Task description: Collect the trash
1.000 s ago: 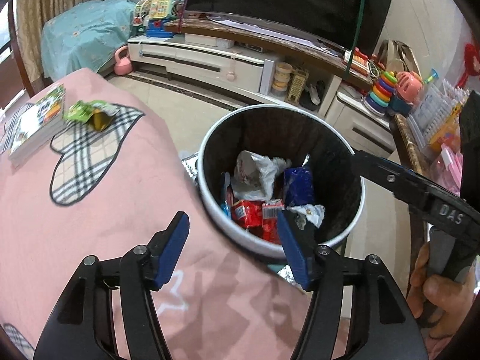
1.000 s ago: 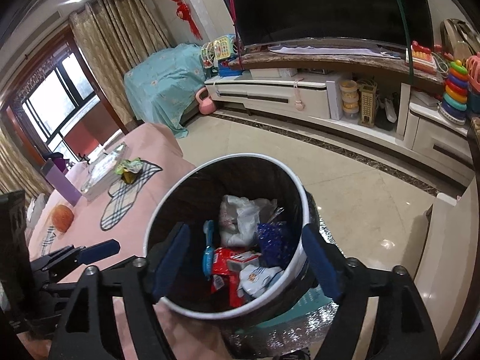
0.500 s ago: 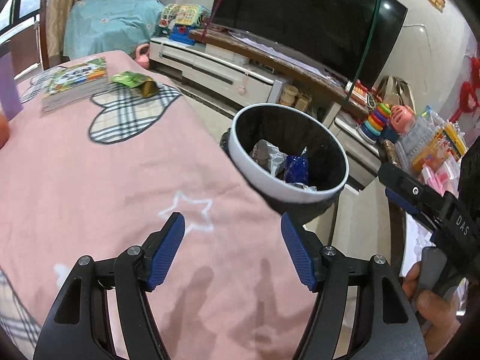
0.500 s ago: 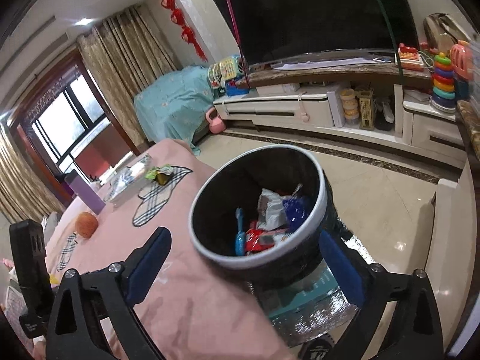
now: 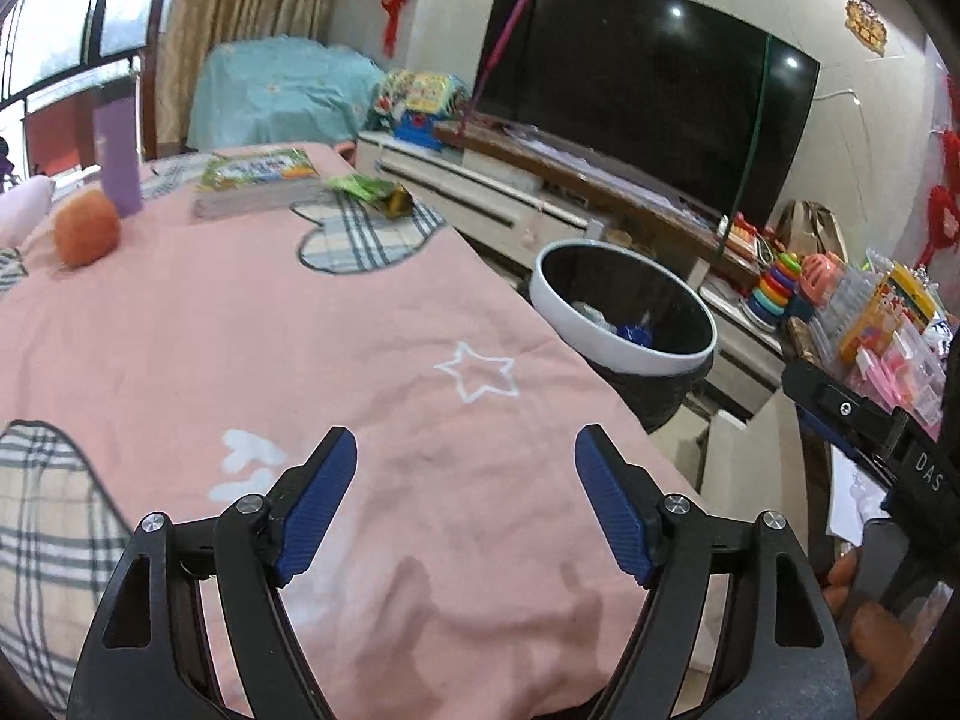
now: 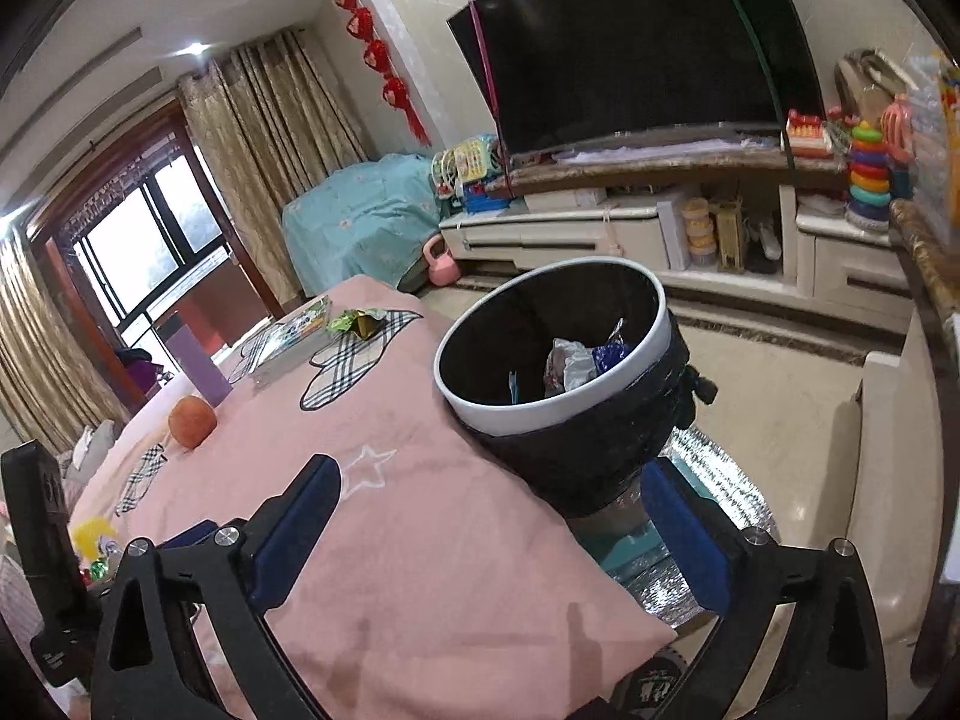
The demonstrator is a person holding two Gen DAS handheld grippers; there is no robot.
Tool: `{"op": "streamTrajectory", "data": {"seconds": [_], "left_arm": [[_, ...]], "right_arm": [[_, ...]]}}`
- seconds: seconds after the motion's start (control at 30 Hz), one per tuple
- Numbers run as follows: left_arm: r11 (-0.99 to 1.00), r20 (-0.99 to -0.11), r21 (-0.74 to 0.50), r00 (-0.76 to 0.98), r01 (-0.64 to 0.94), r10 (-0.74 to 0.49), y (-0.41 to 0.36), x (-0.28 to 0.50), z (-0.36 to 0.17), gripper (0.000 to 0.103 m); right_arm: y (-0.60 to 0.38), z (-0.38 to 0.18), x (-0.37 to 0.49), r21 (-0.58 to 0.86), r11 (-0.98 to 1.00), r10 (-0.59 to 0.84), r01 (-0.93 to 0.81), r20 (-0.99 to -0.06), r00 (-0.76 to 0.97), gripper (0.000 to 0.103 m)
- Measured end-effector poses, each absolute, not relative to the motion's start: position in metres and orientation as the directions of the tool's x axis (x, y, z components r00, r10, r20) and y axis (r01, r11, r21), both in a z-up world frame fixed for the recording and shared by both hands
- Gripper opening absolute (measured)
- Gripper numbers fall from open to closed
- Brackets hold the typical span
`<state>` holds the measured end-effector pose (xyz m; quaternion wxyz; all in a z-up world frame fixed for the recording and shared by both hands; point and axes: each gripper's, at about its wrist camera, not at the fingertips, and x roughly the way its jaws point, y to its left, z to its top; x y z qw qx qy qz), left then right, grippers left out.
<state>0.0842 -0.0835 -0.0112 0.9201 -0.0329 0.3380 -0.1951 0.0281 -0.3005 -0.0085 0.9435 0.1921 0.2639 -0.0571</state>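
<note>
I am pulling both claws back from the bin (image 5: 624, 324); left claw (image 5: 465, 501) and right claw (image 6: 489, 531) have just been opening, both empty; a green wrapper (image 5: 366, 189) is waiting on the far desk (image 5: 240, 330).

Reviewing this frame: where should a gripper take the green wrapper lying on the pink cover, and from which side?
Grip the green wrapper by its crumpled raised edge, coming from above on the bin side; the book crowds its other side. It lies flat and loose, probably lifting easily.

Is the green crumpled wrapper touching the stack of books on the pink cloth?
Apart: the left wrist view shows pink cloth between green crumpled wrapper and books.
</note>
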Motion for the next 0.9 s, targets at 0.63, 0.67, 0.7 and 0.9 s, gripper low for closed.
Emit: {"op": "streamTrajectory", "data": {"seconds": [0.63,0.67,0.7,0.9], "left_arm": [[0.988,-0.387,-0.044,0.91,0.146,-0.151,-0.046,0.036,0.001,0.103],[0.989,-0.39,-0.042,0.909,0.143,-0.148,-0.045,0.035,0.0,0.103],[0.99,-0.391,-0.037,0.909,0.137,-0.141,-0.044,0.034,-0.001,0.103],[0.993,-0.392,-0.027,0.913,0.114,-0.115,-0.038,0.026,-0.004,0.103]], "right_arm": [[-0.237,0.017,0.004,0.038,0.95,-0.28,0.31,-0.332,0.901,0.103],[-0.235,0.015,0.005,0.033,0.95,-0.282,0.31,-0.333,0.9,0.103],[-0.234,0.014,0.004,0.028,0.95,-0.285,0.311,-0.332,0.899,0.103],[-0.228,0.011,0.004,0.014,0.952,-0.285,0.307,-0.333,0.899,0.103]]}}
